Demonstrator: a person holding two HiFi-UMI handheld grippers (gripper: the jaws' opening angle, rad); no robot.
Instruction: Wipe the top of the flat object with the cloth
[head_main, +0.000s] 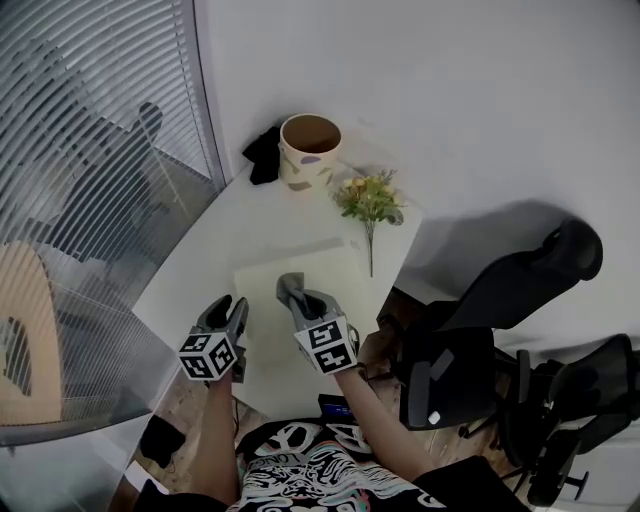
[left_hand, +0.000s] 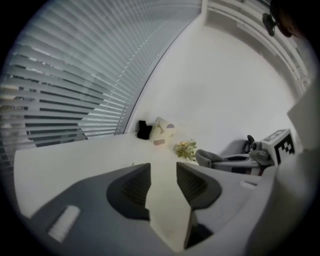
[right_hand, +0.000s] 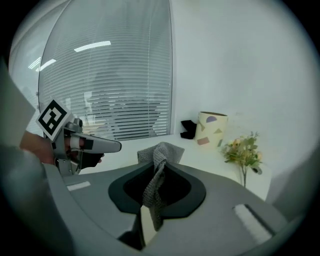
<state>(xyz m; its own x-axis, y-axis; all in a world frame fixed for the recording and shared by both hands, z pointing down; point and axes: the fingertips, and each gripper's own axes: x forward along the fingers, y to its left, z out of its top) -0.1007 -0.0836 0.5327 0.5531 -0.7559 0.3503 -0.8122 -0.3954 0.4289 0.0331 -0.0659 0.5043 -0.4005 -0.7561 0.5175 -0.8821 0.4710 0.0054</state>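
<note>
A pale cream flat mat (head_main: 318, 268) lies on the white table (head_main: 250, 225), in front of me. My right gripper (head_main: 298, 297) hovers over the mat's middle, shut on a grey knitted cloth (right_hand: 160, 156). The cloth bunches above the jaws and hangs down between them. My left gripper (head_main: 231, 310) is over the mat's left edge, open and holding nothing. In the left gripper view the mat (left_hand: 167, 212) shows through the gap between the jaws. The right gripper (left_hand: 216, 159) is just to the left gripper's right.
A patterned cup (head_main: 310, 150) and a black object (head_main: 264, 153) stand at the table's far end. A small bunch of flowers (head_main: 370, 200) lies beside them. Window blinds (head_main: 90, 150) run along the left. Black office chairs (head_main: 500, 330) stand to the right.
</note>
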